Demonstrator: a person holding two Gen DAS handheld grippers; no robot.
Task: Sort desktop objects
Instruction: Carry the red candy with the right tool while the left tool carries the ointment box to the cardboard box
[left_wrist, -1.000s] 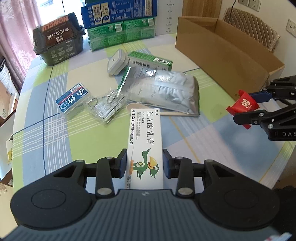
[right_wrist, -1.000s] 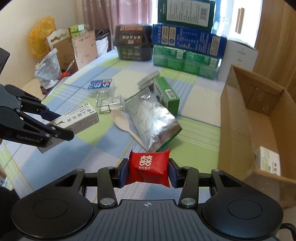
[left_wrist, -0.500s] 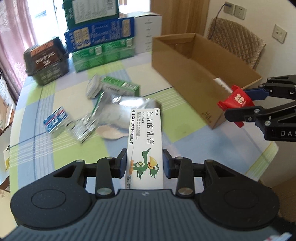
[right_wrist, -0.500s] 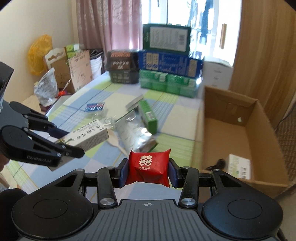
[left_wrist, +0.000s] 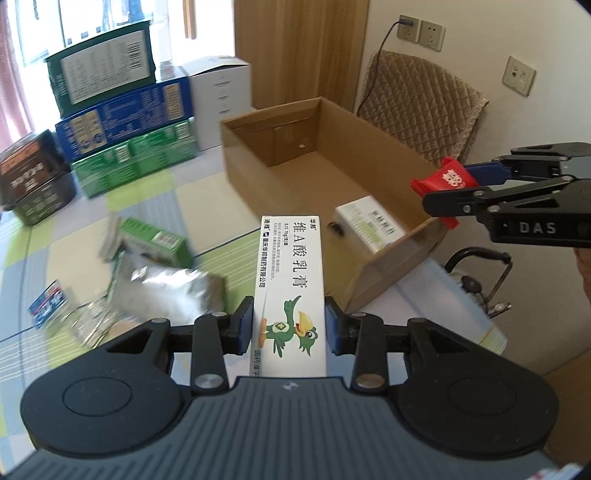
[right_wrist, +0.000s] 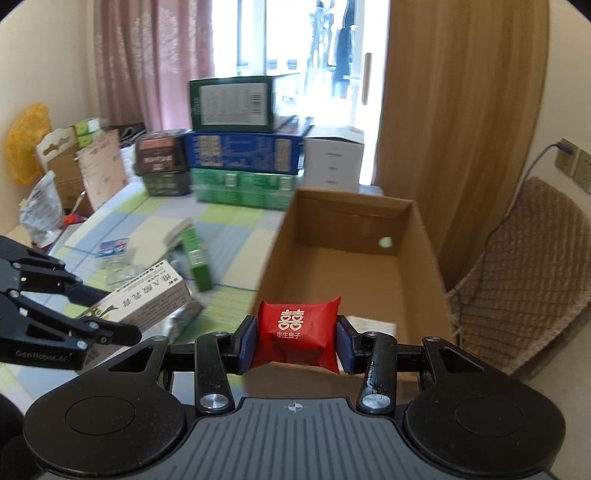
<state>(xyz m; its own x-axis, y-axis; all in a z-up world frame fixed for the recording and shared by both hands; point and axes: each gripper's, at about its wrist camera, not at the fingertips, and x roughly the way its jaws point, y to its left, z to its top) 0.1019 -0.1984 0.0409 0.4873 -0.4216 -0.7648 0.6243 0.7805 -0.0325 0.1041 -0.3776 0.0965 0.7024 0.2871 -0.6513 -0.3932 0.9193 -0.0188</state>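
Checked tablecloth (left_wrist: 155, 192), cardboard box (left_wrist: 391, 254), curtained window (right_wrist: 155, 55) behind.

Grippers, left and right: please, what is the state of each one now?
Left gripper: closed on the long white cardboard ointment box with a green bird.
Right gripper: closed on the small red wrapped packet.

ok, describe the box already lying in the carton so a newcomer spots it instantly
Find the open cardboard carton on the checked tablecloth. Inside, at its near end, lies one small white box with pale green print. It is the only box in there.
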